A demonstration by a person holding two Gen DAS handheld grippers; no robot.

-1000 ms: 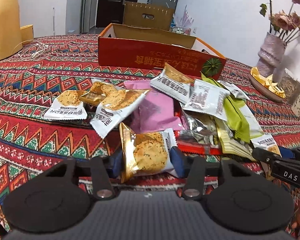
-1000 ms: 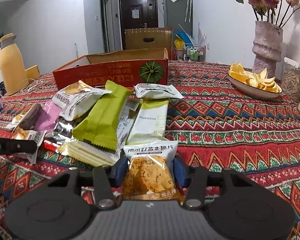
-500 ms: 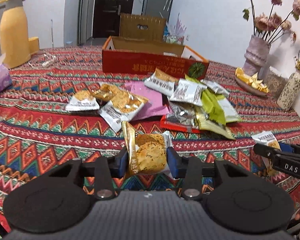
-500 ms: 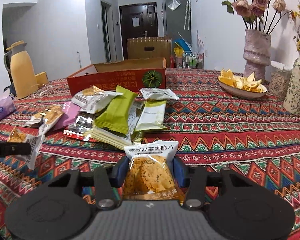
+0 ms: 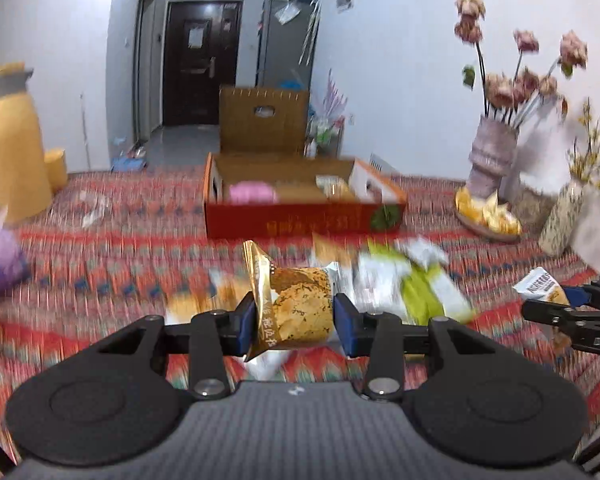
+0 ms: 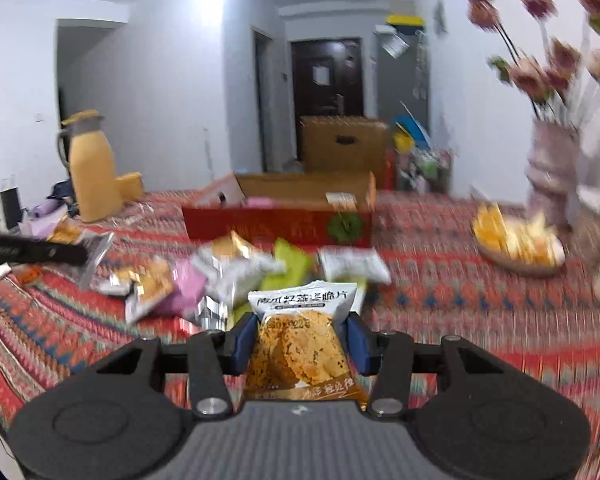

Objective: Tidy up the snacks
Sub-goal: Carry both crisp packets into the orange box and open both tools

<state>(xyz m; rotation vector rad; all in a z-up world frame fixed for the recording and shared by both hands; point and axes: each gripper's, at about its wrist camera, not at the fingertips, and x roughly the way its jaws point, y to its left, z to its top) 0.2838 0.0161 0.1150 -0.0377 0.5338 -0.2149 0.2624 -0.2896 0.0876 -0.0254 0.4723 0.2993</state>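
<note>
Left wrist view: the left gripper (image 5: 294, 320) sits at lower centre with its blue pads (image 5: 247, 323) pressed against both sides of a cracker packet (image 5: 296, 308), so the jaws are nearly closed and clamped on it. The packet stands on edge, its gold crimped end pointing up and slightly left, its long axis close to vertical. Above it in the middle of the frame lies the red cardboard box (image 5: 300, 220), open at the top, long side across the picture; inside are a pink packet (image 5: 252, 193) at the left and a pale wrapped snack (image 5: 334, 186) at the right. Between box and gripper a blurred snack pile (image 5: 400, 280) lies on the patterned tablecloth (image 5: 100, 264). At the right edge the right gripper (image 5: 560, 310) shows, with a white-topped packet (image 5: 540, 286) in it.

Right wrist view: the right gripper (image 6: 298, 344) at lower centre is narrowly closed on the white-topped packet (image 6: 300, 344), pads against its sides. Its white printed end points up and away, its gold end toward the camera, long axis running straight ahead. The red cardboard box (image 6: 276, 226) lies in mid-frame, holding the pink packet (image 6: 262, 202) and a pale snack (image 6: 340, 199). A fruit dish (image 6: 516, 244) sits at the right.
</note>
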